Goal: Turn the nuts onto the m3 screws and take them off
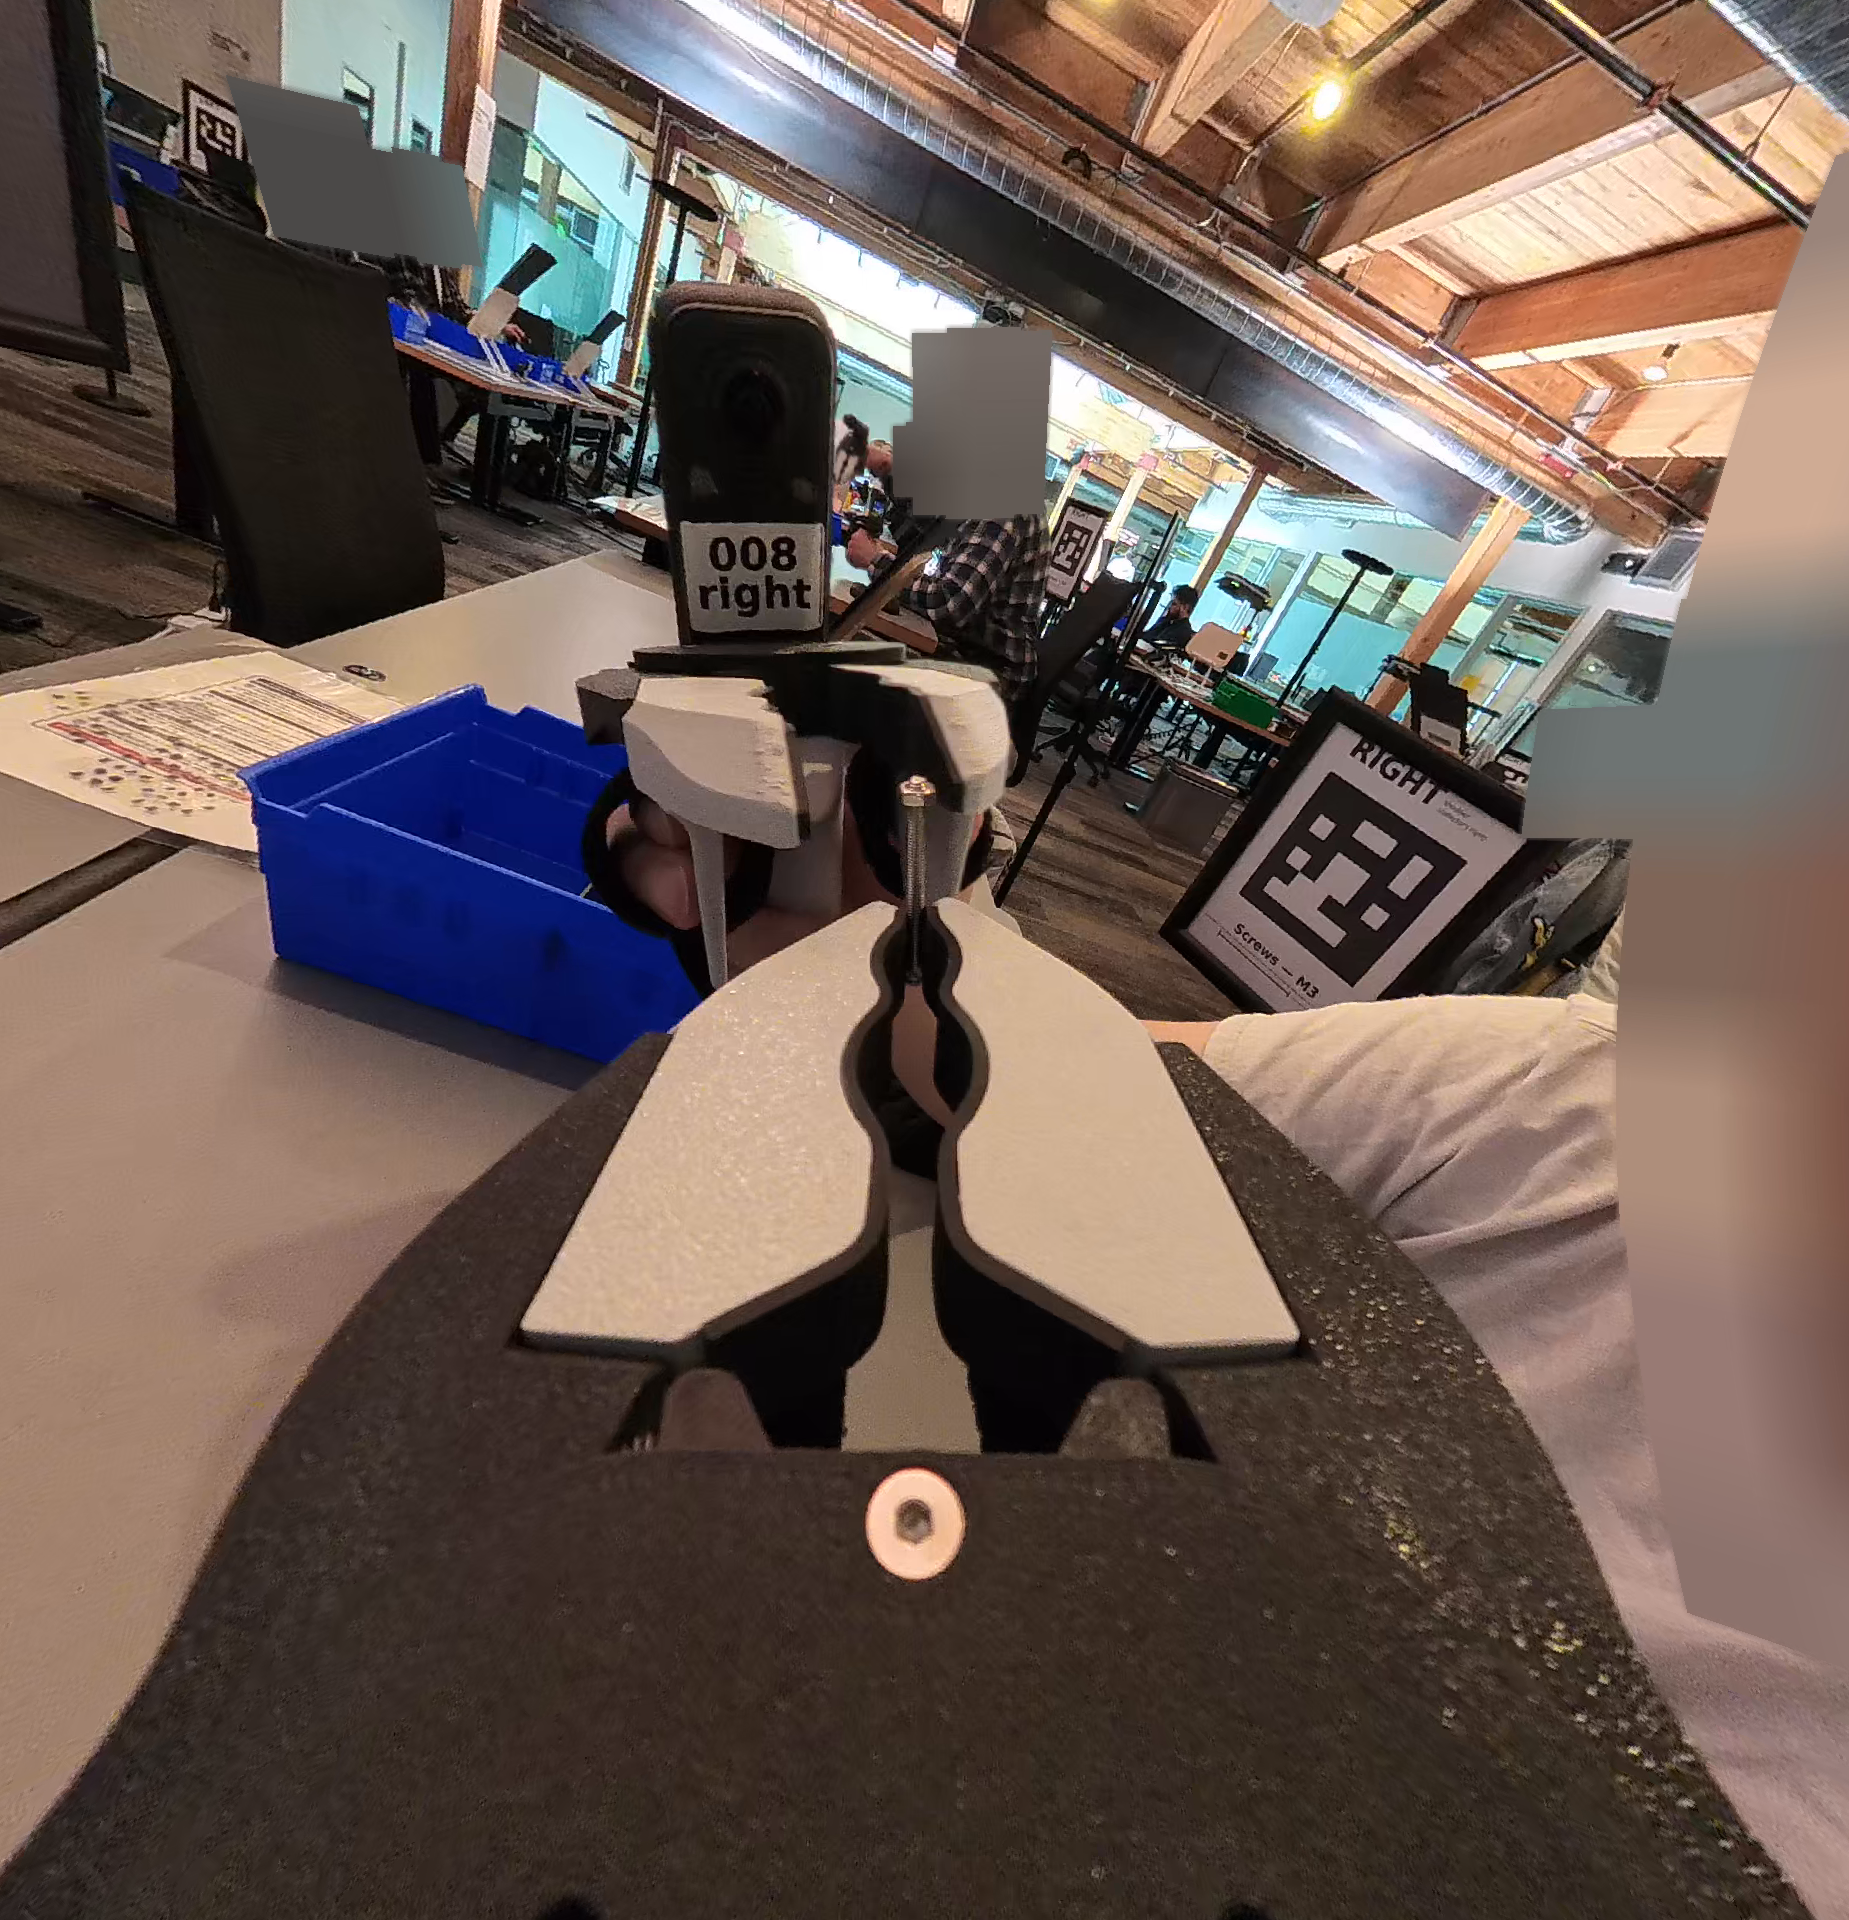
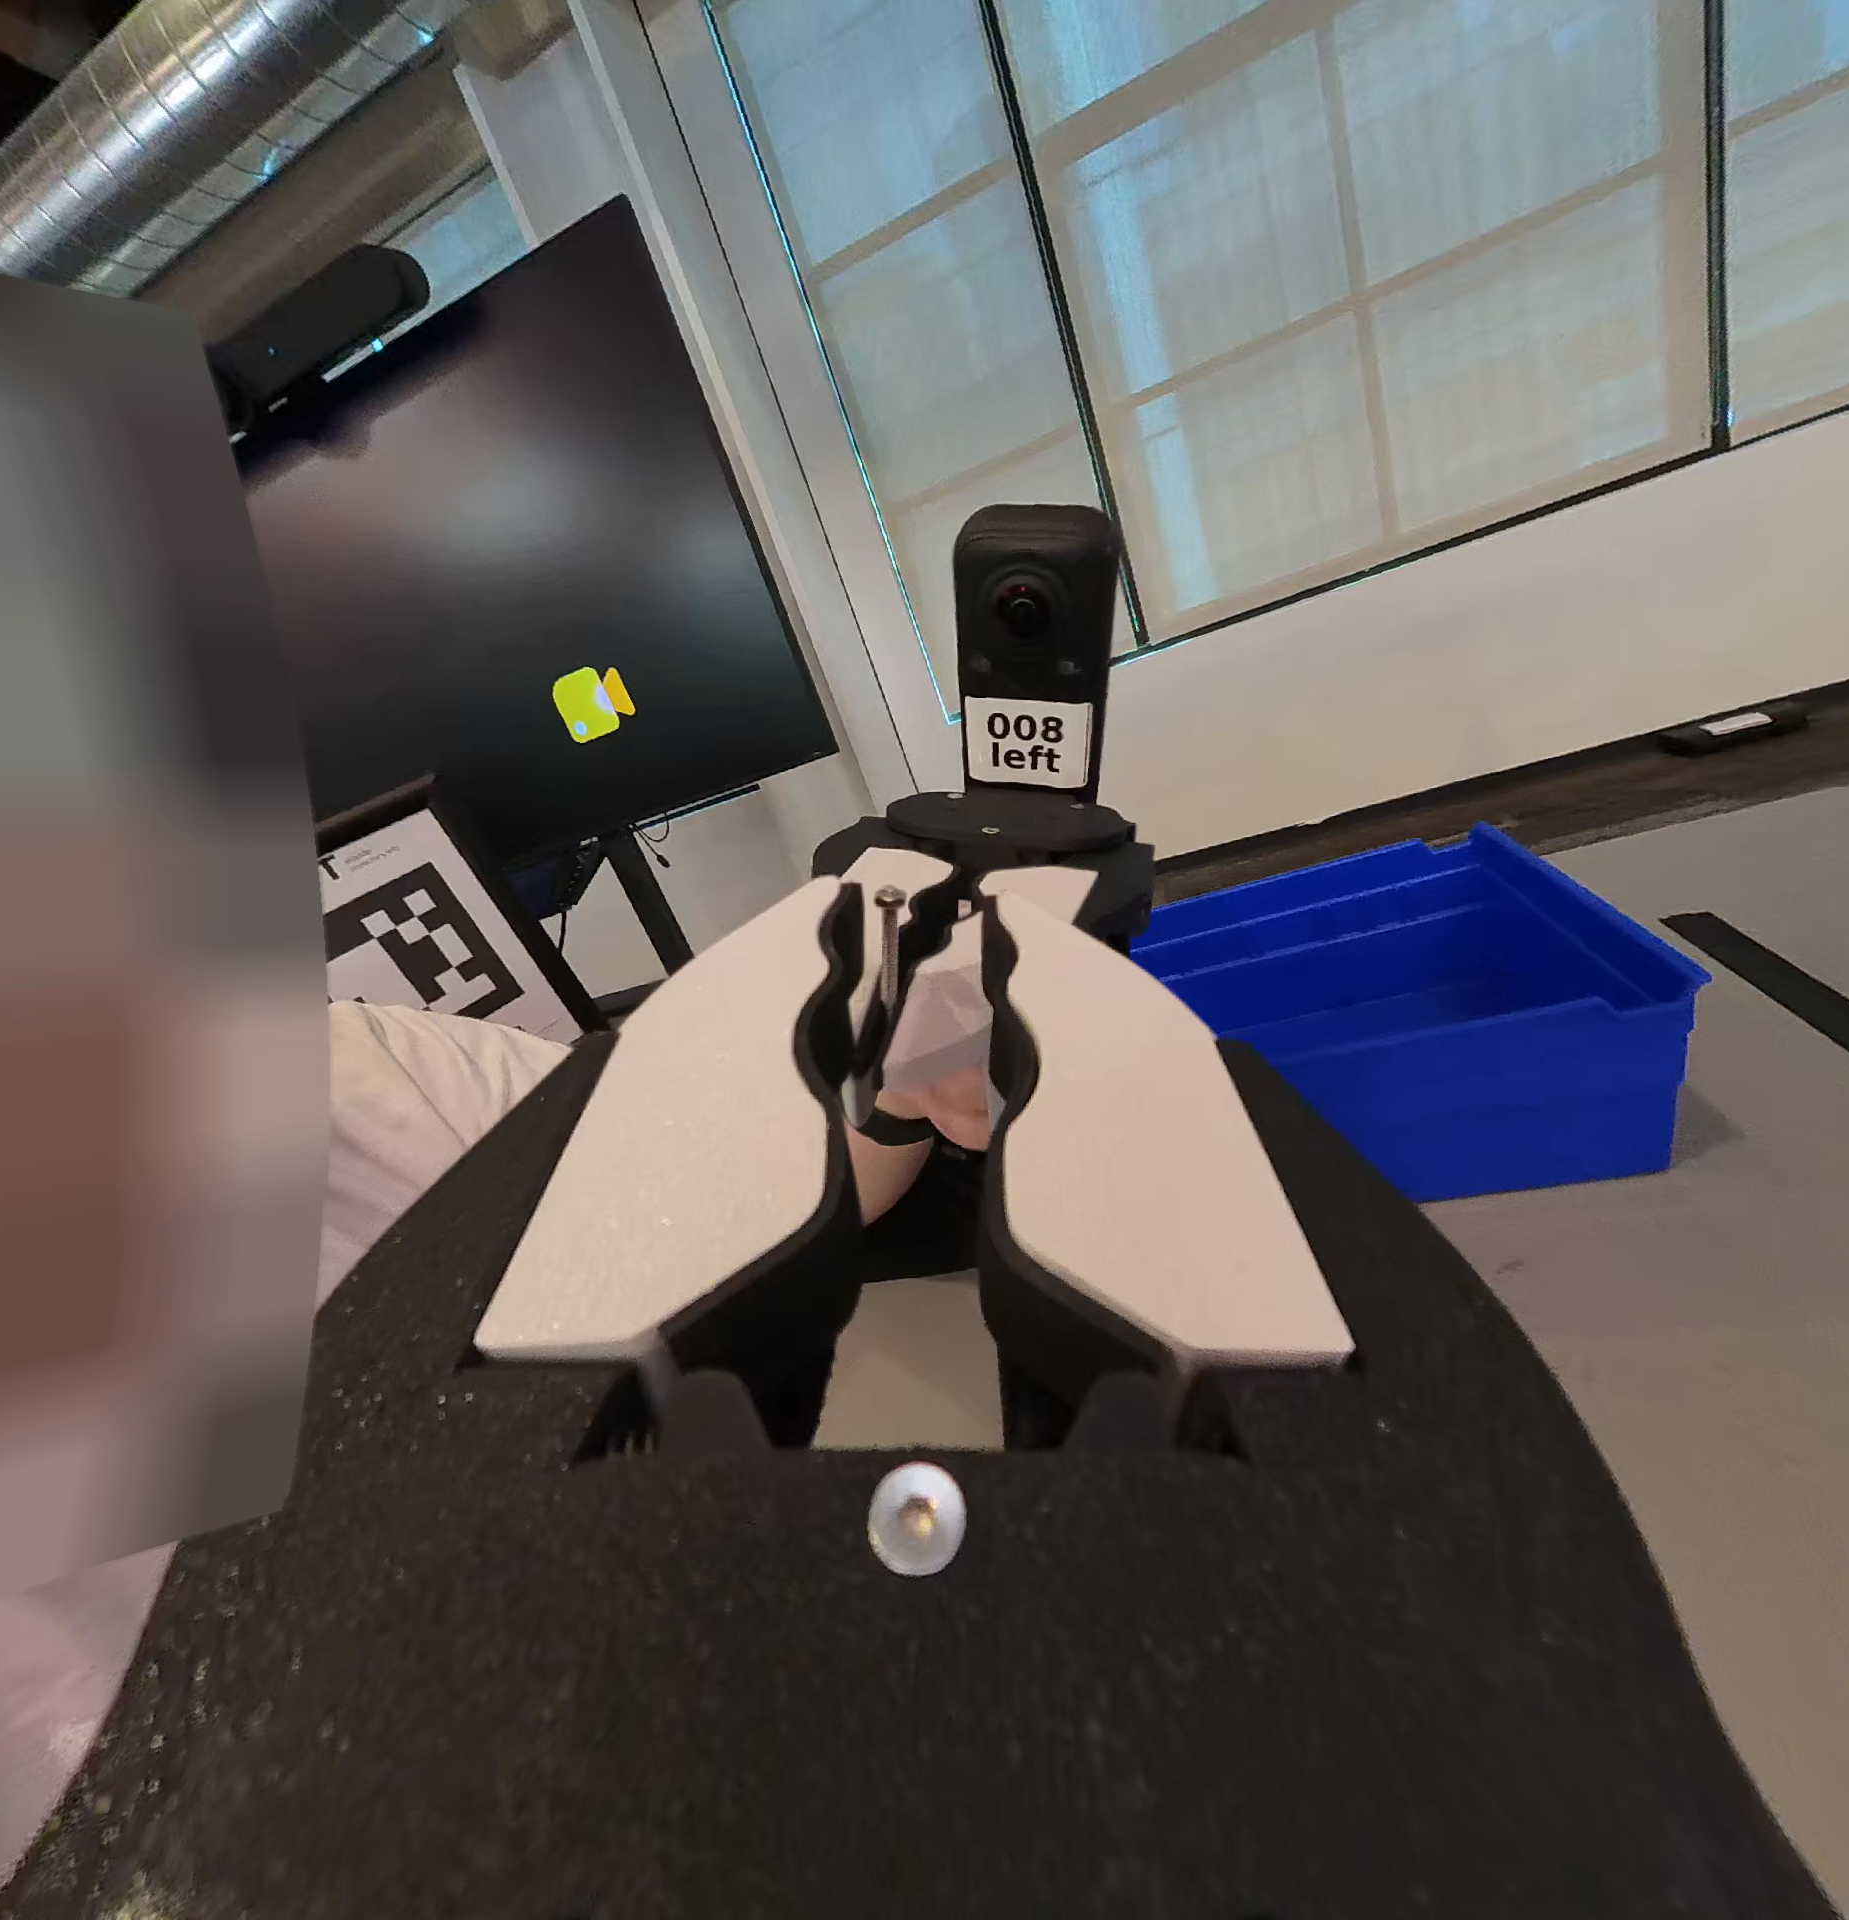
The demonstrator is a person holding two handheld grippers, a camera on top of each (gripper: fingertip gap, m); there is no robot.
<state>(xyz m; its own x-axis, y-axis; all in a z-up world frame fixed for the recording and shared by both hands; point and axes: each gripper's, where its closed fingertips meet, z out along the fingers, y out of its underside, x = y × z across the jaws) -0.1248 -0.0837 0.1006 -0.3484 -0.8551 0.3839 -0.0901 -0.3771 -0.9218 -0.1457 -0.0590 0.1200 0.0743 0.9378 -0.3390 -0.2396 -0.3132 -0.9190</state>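
My left gripper [image 1: 915,925] is shut on the lower end of a long thin m3 screw [image 1: 915,862], which stands upright above its tips. The screw's top end carries a small metal head or nut; I cannot tell which. My right gripper [image 2: 915,904] faces the left one and is open, its fingers on either side of the screw [image 2: 886,951], which stands close to its left finger. In the left wrist view the right gripper [image 1: 837,862] shows with its fingers apart and one finger next to the screw's top. Both are held above the grey table [image 1: 172,1143].
An open blue bin [image 1: 452,831] stands on the table beside the grippers; it also shows in the right wrist view [image 2: 1419,997]. A framed marker sign [image 1: 1346,862] leans behind. A printed sheet [image 1: 172,727] lies at the far left. The person's sleeve [image 1: 1419,1143] is close. The grippers are tip to tip, or close to it.
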